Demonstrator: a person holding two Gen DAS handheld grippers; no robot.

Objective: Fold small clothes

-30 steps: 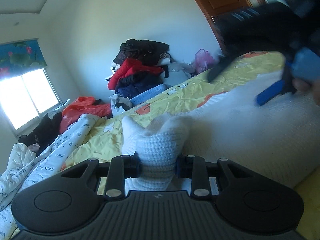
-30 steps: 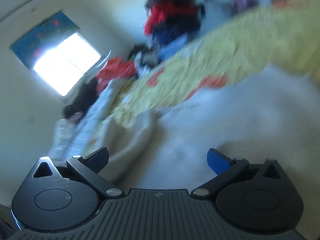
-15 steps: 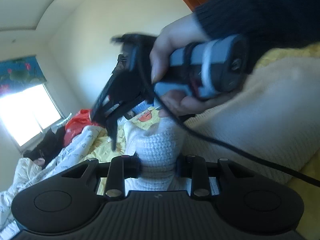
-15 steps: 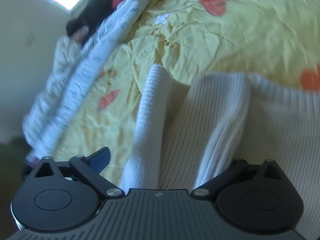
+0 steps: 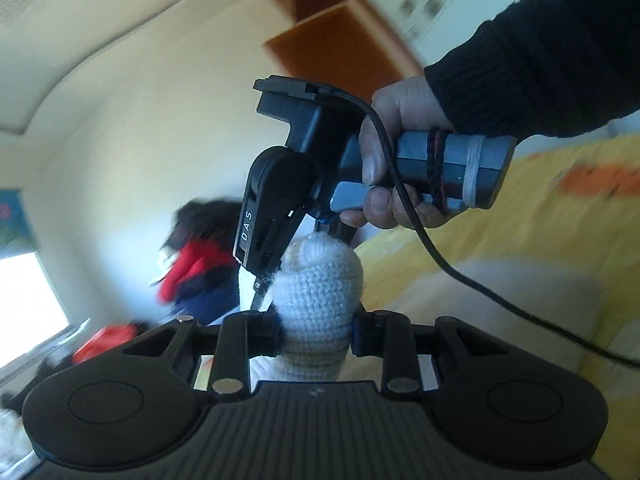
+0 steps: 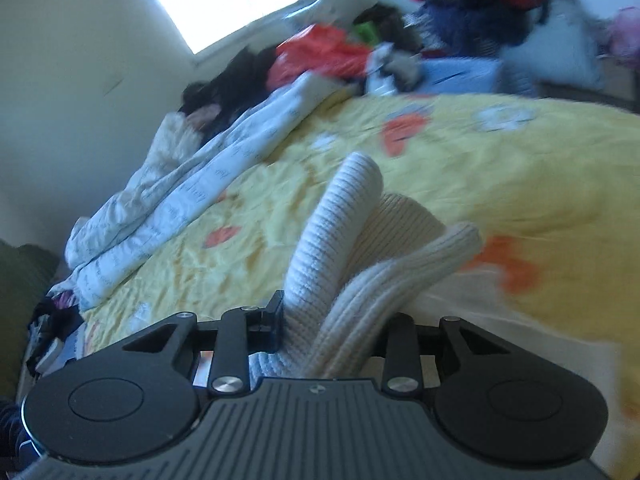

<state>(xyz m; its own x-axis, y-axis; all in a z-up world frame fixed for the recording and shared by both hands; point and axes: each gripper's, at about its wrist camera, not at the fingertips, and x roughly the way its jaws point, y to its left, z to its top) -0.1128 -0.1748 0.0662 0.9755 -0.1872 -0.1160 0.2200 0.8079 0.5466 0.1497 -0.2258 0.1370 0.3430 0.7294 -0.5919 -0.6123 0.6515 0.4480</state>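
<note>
Since a second ago: right claw (image 6: 320, 332) come down from spread onto cream knit garment (image 6: 360, 240), closing on two ribbed folds. Left claw (image 5: 316, 328) pinching same knit over yellow bed (image 6: 500, 160) — lift evenly, both edges taut.

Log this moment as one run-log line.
left gripper: shut on sweater | right gripper: jaws closing on sweater fold | bedsheet: beneath
</note>
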